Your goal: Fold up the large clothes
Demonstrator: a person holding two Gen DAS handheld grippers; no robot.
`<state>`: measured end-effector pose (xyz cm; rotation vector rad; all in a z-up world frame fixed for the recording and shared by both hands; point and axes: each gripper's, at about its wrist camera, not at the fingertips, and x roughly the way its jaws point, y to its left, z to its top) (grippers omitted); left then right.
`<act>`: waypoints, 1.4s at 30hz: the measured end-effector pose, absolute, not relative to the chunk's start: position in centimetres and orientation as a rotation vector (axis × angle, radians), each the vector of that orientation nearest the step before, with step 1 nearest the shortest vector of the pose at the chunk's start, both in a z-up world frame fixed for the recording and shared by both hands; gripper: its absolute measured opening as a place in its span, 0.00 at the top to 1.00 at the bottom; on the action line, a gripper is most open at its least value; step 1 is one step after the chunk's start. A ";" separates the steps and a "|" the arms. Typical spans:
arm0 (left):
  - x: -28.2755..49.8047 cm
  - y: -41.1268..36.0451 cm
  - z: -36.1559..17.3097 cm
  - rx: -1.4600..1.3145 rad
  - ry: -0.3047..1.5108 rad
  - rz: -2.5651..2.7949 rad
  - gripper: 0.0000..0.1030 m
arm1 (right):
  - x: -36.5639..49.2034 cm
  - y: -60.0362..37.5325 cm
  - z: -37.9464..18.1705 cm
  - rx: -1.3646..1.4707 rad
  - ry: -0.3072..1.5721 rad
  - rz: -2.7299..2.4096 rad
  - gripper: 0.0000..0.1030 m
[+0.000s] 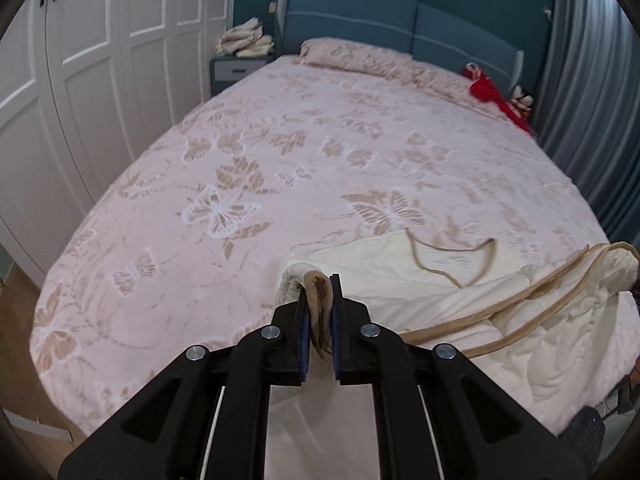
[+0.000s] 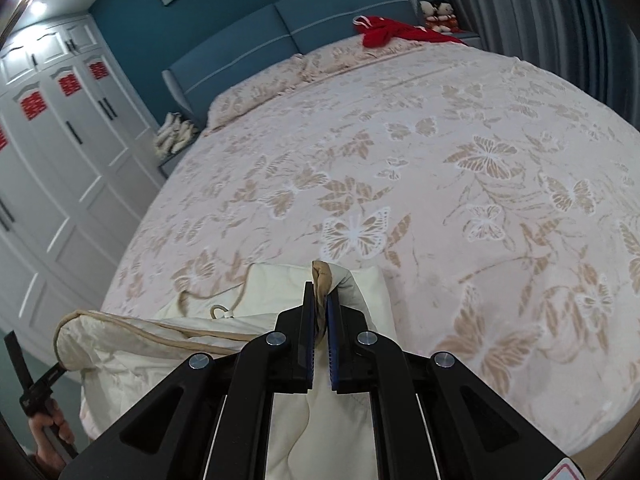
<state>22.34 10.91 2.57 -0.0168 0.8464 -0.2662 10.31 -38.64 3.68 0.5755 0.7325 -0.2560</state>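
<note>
A cream padded garment with tan trim [image 1: 460, 296] hangs over the near edge of the bed, partly lying on it. My left gripper [image 1: 319, 280] is shut on a tan-trimmed corner of it, held above the bed edge. My right gripper [image 2: 321, 290] is shut on another tan-trimmed corner [image 2: 324, 276] of the same garment [image 2: 168, 344]. The cloth stretches between the two grippers. The other gripper [image 2: 40, 384] and a hand show at the lower left in the right wrist view.
The bed [image 1: 320, 152] has a pink butterfly-print cover and a blue headboard [image 1: 400, 20]. A red garment [image 1: 492, 96] lies near the pillows. White wardrobes [image 1: 80, 60] stand on the left, grey curtains [image 1: 592, 80] on the right. A nightstand with folded cloth [image 1: 240, 52] is beside the headboard.
</note>
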 end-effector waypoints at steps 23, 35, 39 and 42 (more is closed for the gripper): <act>28.4 7.9 -7.1 -0.004 0.923 -0.202 0.88 | 16.3 -39.5 -5.7 0.606 0.834 -0.365 0.89; 22.9 11.8 8.5 -0.123 0.551 -0.204 0.33 | 12.0 -33.3 6.7 0.396 0.582 -0.257 0.63; 21.3 3.8 8.0 -0.018 0.584 -0.363 0.41 | 15.3 -25.8 5.5 0.275 0.642 -0.116 0.71; 21.2 -1.7 4.0 0.067 0.672 -0.408 0.47 | 17.2 -22.5 3.2 0.226 0.698 -0.063 0.71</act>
